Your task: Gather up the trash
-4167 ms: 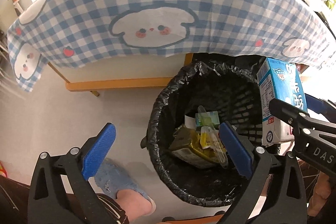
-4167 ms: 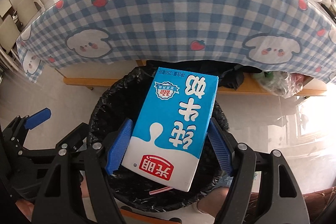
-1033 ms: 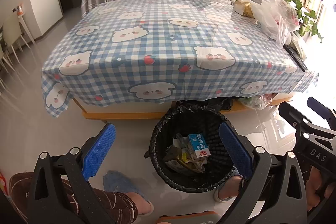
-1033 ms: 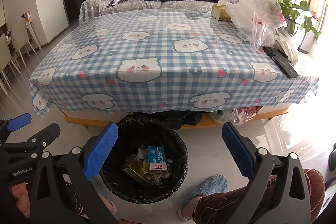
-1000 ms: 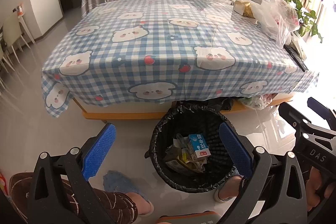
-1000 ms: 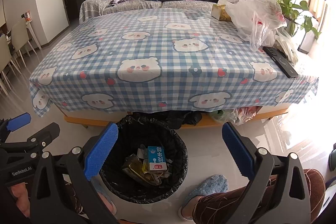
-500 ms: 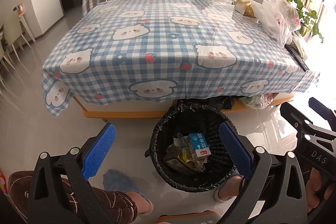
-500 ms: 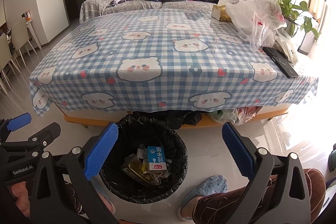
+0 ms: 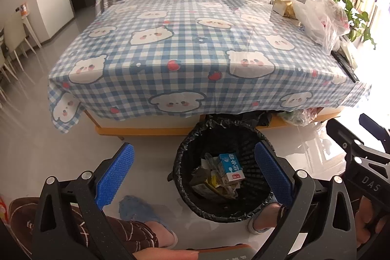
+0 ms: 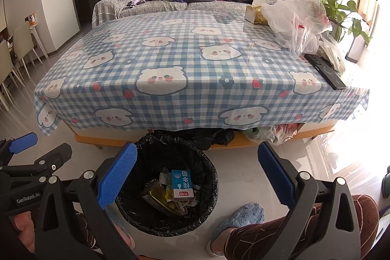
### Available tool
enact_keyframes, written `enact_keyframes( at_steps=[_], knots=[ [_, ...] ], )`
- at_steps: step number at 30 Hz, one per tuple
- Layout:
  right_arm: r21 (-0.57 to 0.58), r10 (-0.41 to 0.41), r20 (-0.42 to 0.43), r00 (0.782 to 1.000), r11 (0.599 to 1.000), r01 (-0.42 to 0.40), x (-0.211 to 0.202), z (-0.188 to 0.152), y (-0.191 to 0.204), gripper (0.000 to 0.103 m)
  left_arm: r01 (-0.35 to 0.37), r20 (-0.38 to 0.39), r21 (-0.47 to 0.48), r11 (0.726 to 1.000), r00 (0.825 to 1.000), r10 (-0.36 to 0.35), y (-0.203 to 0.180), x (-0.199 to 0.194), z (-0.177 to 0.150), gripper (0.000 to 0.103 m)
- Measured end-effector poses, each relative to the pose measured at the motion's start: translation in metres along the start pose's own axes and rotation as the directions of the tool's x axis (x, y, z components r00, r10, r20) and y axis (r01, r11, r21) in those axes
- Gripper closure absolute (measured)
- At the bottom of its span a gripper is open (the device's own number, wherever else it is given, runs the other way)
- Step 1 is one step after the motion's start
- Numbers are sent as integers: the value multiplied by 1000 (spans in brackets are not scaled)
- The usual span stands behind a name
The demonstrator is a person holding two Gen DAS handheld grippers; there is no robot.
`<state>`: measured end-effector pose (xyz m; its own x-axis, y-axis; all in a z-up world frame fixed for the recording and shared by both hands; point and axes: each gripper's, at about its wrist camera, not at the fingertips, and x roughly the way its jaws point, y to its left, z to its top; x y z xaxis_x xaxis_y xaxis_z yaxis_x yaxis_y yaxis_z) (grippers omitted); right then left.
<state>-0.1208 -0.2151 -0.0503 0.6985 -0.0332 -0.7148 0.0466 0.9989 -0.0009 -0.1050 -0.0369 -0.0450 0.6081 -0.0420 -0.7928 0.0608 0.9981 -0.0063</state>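
- Your left gripper and right gripper both hang with jaws spread wide and nothing between the blue pads, so either is free for the next pickup.
- The blue-and-white milk carton lies flat on the crumpled wrappers inside the round bin lined with a black plastic bag, which stands on the floor just in front of the table edge, handy for dropping.
- The blue checked tablecloth with bear faces looks bare in the middle; only the crinkled clear plastic bags and a black remote control sit at its right edge, probably not trash.
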Motion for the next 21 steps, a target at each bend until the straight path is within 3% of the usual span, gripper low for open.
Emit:
enact_keyframes(
  at_steps=[21],
  knots=[
    [1,2,-2,1000,1000,-2,0,-1,1,8,-18,-3,3,1000,1000,18,-1,2,0,6]
  ],
)
